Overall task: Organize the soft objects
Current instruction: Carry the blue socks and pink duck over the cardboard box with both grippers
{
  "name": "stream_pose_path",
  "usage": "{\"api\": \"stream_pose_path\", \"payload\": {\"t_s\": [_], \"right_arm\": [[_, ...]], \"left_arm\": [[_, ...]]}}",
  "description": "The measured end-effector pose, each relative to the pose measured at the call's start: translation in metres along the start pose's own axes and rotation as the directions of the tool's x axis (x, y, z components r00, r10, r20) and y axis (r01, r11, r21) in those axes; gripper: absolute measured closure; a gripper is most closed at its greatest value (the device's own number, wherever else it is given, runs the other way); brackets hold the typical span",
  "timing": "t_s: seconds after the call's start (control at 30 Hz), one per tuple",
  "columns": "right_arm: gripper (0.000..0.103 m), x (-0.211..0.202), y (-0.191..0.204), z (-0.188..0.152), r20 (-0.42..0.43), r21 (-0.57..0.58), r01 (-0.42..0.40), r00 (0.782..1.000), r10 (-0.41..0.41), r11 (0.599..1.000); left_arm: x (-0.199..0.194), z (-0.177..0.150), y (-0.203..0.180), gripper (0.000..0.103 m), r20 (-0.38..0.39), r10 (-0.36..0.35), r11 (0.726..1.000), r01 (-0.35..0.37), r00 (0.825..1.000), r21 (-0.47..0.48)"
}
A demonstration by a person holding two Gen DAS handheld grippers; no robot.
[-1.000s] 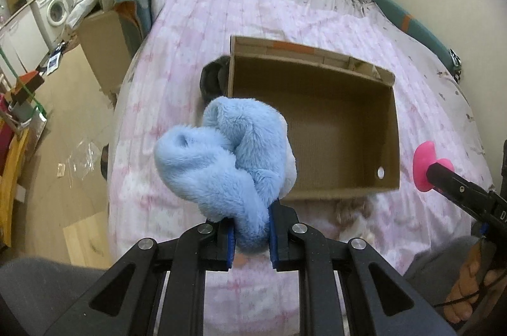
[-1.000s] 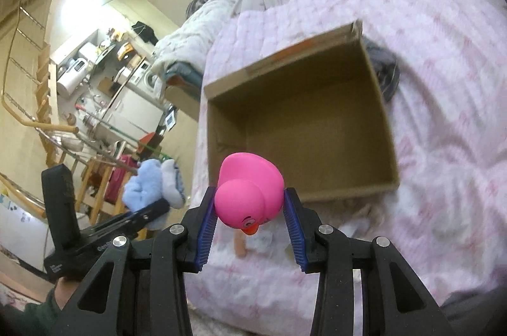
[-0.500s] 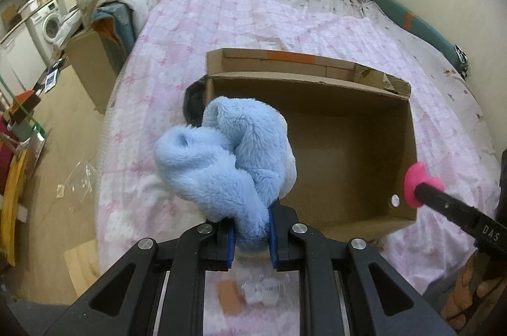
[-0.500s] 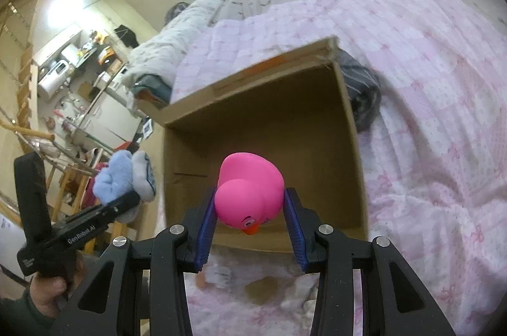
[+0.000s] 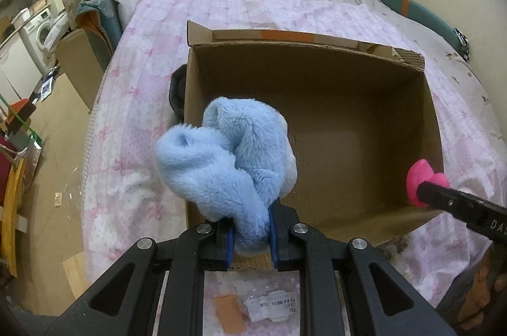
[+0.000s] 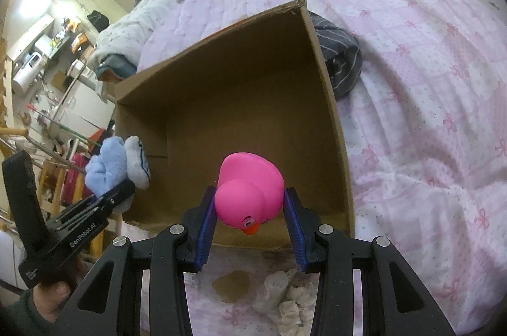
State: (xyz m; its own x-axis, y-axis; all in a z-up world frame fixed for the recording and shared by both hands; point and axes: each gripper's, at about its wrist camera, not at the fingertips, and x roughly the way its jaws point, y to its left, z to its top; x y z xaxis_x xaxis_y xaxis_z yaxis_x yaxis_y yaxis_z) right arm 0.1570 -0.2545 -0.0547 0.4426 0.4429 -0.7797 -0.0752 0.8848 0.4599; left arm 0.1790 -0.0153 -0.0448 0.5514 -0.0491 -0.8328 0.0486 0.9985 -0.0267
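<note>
My left gripper is shut on a light blue plush toy and holds it over the near left corner of an open cardboard box on the pink bed. My right gripper is shut on a pink rubber duck above the box's near edge. The duck also shows at the right of the left wrist view. The plush and left gripper show at the left of the right wrist view. The box looks empty inside.
A dark striped cloth lies against the box's far side. A white crumpled soft item and a brown patch lie on the bed before the box. A packet lies near my left gripper. The floor and furniture are to the left.
Both grippers have moved forward toward the box, which now looms larger. The plush and the duck now hang over its near edge. Both grips are unchanged.
</note>
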Motion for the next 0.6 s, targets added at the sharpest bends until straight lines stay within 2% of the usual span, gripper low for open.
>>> {"api": "stream_pose_path", "payload": {"t_s": [0.33,0.6], "right_arm": [[0.059,0.020,-0.003,-0.006,-0.081,-0.020,0.070,0.994,-0.072,0.997],[0.059,0.022,-0.001,-0.007,-0.092,-0.026,0.079,0.992,-0.081,0.997]], "left_arm": [[0.003,-0.001,-0.004,0.086,-0.005,-0.002,1.000,0.002,1.000,0.016],[0.003,0.000,-0.005,0.086,-0.010,-0.007,1.000,0.007,1.000,0.018]]}}
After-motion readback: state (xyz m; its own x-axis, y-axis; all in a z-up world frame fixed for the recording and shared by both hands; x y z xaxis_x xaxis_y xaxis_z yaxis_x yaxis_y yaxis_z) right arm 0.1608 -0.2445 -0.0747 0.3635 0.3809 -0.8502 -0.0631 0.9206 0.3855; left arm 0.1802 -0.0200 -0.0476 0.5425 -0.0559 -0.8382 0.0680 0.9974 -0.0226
